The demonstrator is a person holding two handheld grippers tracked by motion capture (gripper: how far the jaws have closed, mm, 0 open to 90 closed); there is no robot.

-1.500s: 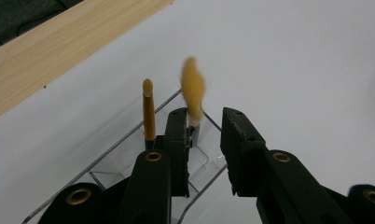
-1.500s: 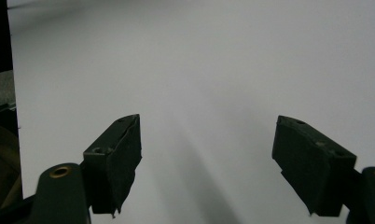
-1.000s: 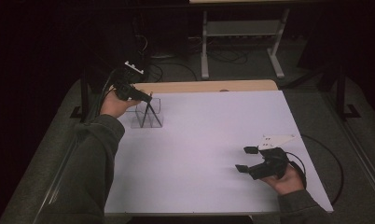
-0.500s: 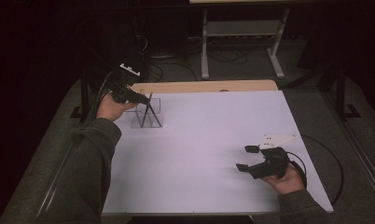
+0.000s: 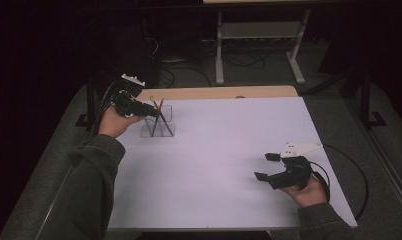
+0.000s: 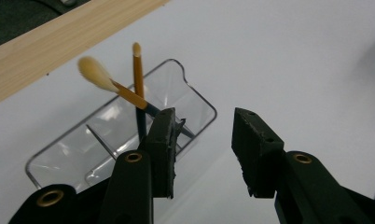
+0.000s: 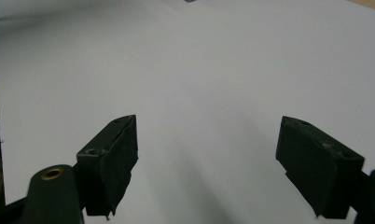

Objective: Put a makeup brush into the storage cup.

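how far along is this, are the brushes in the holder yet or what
Two brushes already stand crossed in the clear holder at the table's far left. The left gripper sits open just beside them, its jaws holding nothing. The right gripper rests open and empty over bare table on the near right. With nothing else on the table to place, little looks left.

Both grippers gape — left gripper [image 6: 202,140] raised, right gripper [image 5: 267,166] low.
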